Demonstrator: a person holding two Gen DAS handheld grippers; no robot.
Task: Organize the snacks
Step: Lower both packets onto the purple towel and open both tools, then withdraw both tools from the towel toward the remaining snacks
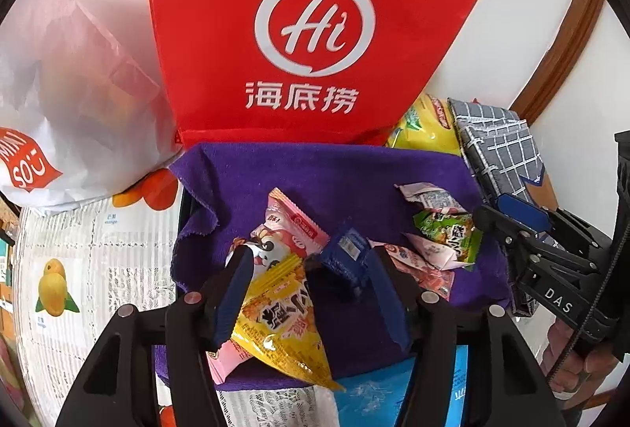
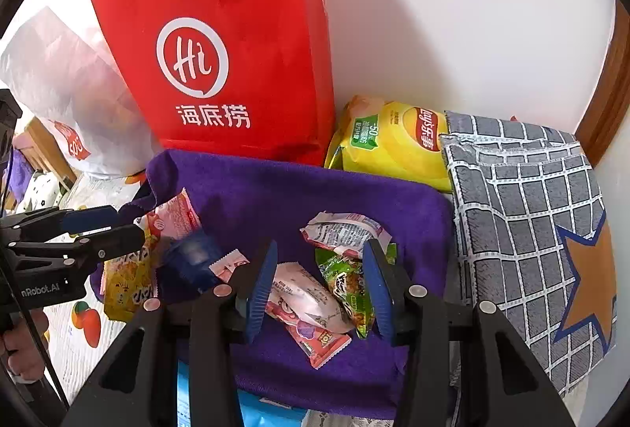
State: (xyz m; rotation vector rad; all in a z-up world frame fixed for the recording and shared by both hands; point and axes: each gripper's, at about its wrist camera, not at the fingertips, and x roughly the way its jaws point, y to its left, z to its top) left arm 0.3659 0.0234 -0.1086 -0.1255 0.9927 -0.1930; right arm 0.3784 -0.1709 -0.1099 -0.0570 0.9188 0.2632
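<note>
Two grippers over one purple cloth, each straddling its own cluster of snack packets.

Left gripper: jaws apart, not clamped. Yellow packet sits between the fingers, resting against the left one, long axis running roughly along the gripper's pointing line, near end toward the camera. Dark blue packet lies at the right fingertip; pink packet just beyond, further up the cloth.

Right gripper: jaws apart too. Pink-and-white packet lies between the fingers, long axis diagonal across the gap, so closing straight would catch it skewed. Green packet lies against the right finger, with a crumpled white wrapper just past it.

Packets look like light crinkly foil and will likely slide or fold under the pads.

Judgement: yellow packet belongs to the left hand, pink-and-white to the right. Red bag stands behind the cloth, chips bag beside it, checked cloth on the right.
</note>
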